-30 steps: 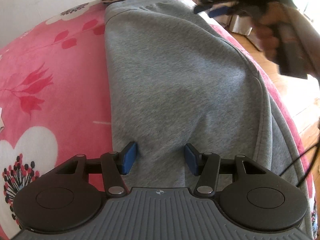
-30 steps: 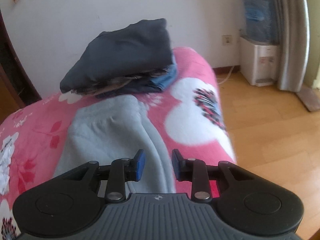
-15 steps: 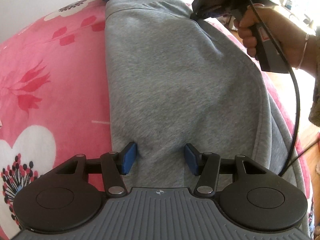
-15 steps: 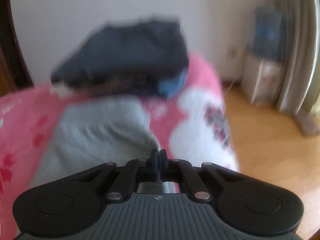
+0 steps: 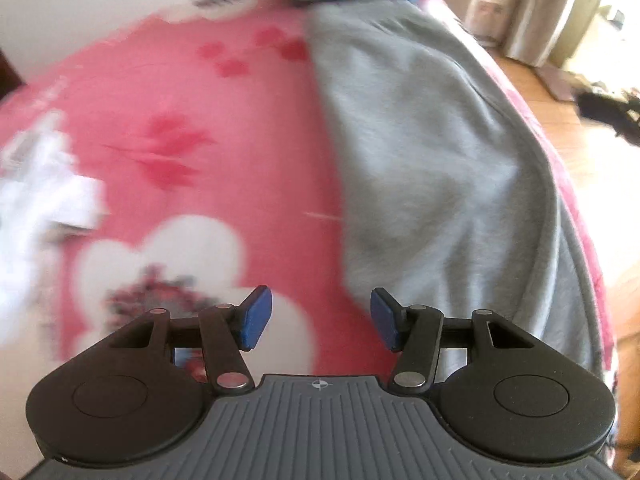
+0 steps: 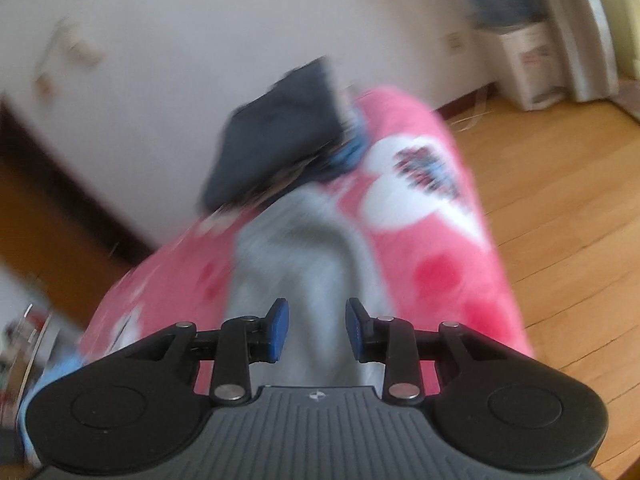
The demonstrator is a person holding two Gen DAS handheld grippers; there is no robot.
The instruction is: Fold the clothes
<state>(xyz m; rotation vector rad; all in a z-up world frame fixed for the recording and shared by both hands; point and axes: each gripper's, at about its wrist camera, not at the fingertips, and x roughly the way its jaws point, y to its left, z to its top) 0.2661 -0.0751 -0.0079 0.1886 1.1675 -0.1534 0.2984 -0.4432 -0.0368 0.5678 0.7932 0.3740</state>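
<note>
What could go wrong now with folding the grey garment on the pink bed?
1. The grey garment lies along the pink bedspread's edge beside the wooden floor; a pull could slide it off.
2. The left gripper is open and holds nothing, and the right gripper is opening with no cloth pinched, so the fold may loosen.
3. The stack of folded clothes lies just beyond the garment; a wide swing might topple it.
</note>
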